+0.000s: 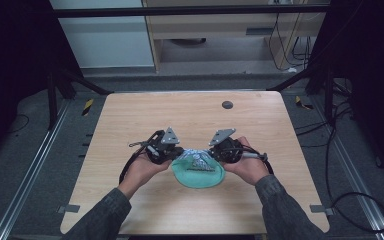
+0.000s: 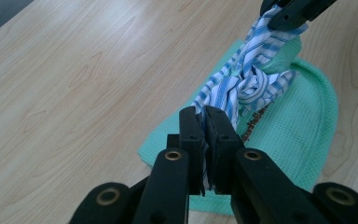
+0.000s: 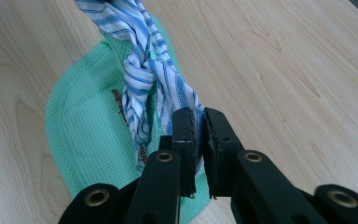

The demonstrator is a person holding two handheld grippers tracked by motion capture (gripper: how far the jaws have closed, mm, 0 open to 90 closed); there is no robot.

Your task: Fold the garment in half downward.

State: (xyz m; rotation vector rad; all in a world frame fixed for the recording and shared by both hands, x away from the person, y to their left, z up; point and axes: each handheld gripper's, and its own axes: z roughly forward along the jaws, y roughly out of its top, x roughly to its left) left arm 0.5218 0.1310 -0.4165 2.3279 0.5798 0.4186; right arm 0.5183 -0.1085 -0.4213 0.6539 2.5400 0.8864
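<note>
A blue-and-white striped cloth [image 1: 198, 161] is twisted into a knot and stretched between my two grippers over a green waffle-weave cloth [image 1: 200, 177] that lies on the wooden table [image 1: 130, 120]. My left gripper [image 1: 176, 155] is shut on one end of the striped cloth [image 2: 230, 91]; its jaws pinch the fabric at my left gripper [image 2: 205, 112]. My right gripper [image 1: 215, 154] is shut on the other end of the striped cloth [image 3: 142, 70], pinched at my right gripper [image 3: 199, 116]. The green cloth [image 2: 298, 126] spreads below the knot, and the green cloth [image 3: 88, 130] has dark lettering.
A small dark round disc [image 1: 227, 104] sits near the table's far edge. Black frame bars and cables surround the table, and the person's sleeves come in at the front edge.
</note>
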